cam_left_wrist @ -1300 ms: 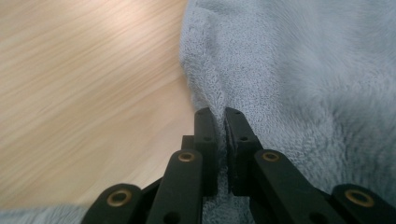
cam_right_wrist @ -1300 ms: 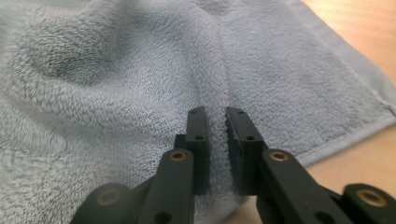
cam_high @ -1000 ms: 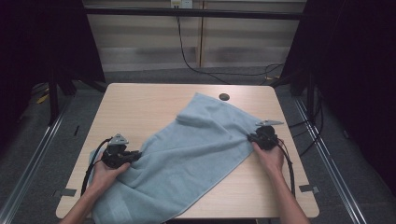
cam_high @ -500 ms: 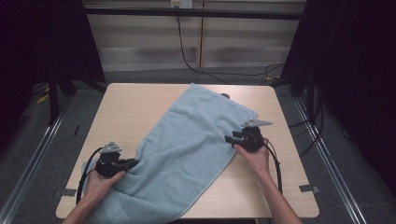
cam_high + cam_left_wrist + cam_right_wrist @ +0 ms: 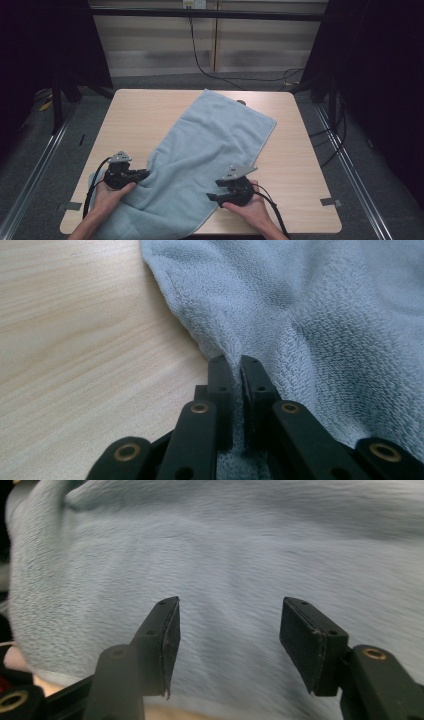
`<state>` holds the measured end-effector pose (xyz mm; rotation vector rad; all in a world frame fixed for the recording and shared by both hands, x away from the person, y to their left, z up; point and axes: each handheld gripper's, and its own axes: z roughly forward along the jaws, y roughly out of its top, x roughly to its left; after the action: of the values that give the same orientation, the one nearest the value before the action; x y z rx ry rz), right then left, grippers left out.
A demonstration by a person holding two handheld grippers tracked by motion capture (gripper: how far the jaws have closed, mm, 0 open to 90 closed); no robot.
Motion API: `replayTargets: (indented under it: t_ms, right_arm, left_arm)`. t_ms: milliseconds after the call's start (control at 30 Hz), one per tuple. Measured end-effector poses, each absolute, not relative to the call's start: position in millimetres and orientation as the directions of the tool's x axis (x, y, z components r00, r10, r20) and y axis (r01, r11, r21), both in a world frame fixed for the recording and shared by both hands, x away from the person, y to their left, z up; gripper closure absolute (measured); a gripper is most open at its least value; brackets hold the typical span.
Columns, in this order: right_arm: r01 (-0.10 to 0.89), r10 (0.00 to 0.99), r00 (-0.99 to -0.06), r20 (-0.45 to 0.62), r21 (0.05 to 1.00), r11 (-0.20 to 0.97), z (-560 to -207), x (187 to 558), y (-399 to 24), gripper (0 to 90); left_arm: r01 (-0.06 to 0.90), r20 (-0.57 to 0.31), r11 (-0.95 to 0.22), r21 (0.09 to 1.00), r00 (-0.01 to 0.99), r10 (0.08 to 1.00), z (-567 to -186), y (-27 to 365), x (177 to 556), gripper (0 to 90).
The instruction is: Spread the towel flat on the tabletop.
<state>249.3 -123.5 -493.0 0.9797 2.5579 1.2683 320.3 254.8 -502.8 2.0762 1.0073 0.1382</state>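
While the left gripper (image 5: pixel 142 174) stays clenched on the towel (image 5: pixel 200 160) edge at eight o'clock, the right gripper (image 5: pixel 212 196), jaws just opened with nothing pinched, should close on the near edge at five o'clock before any pull. The towel, pale blue terry, lies diagonally across the table (image 5: pixel 145 115), rumpled near the person, flat toward one o'clock.

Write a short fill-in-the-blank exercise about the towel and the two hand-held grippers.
1. The light blue towel lies spread on the wooden ____.
2. The left hand-held gripper is ____ on the towel's edge.
3. The right hand-held gripper has just been opening, and its jaws now stand ____, clamping nothing.

Missing words: table; shut; open
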Motion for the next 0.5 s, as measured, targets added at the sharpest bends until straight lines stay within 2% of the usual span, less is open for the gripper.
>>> replayTargets:
  t_ms: [100, 200, 267, 300, 500]
  right_arm:
    - [0.481, 0.575, -0.805, 0.146, 0.728, 0.488, -498.0, 248.2, -110.1, 41.1]
    - [0.422, 0.580, -0.813, 0.044, 0.730, 0.537, -503.6, 243.2, -104.5, 49.5]
    - [0.422, 0.583, -0.812, 0.037, 0.728, 0.541, -501.7, 243.3, -107.2, 78.1]
    - [0.430, 0.594, -0.803, 0.040, 0.730, 0.532, -502.1, 243.8, -109.7, 84.0]
    - [0.478, 0.628, -0.772, 0.095, 0.738, 0.476, -495.0, 248.6, -130.8, 86.5]
  left_arm:
    - [0.616, -0.237, -0.347, 0.708, 0.669, 0.704, -503.3, 254.5, 321.5, 85.1]
    - [0.628, -0.252, -0.336, 0.702, 0.660, 0.708, -503.1, 254.5, 323.4, 85.2]
    - [0.629, -0.252, -0.339, 0.700, 0.661, 0.707, -502.4, 255.1, 324.6, 85.2]
    - [0.631, -0.253, -0.332, 0.701, 0.656, 0.711, -500.4, 255.3, 325.7, 85.3]
    - [0.617, -0.284, -0.285, 0.734, 0.660, 0.696, -487.6, 261.6, 321.2, 85.3]
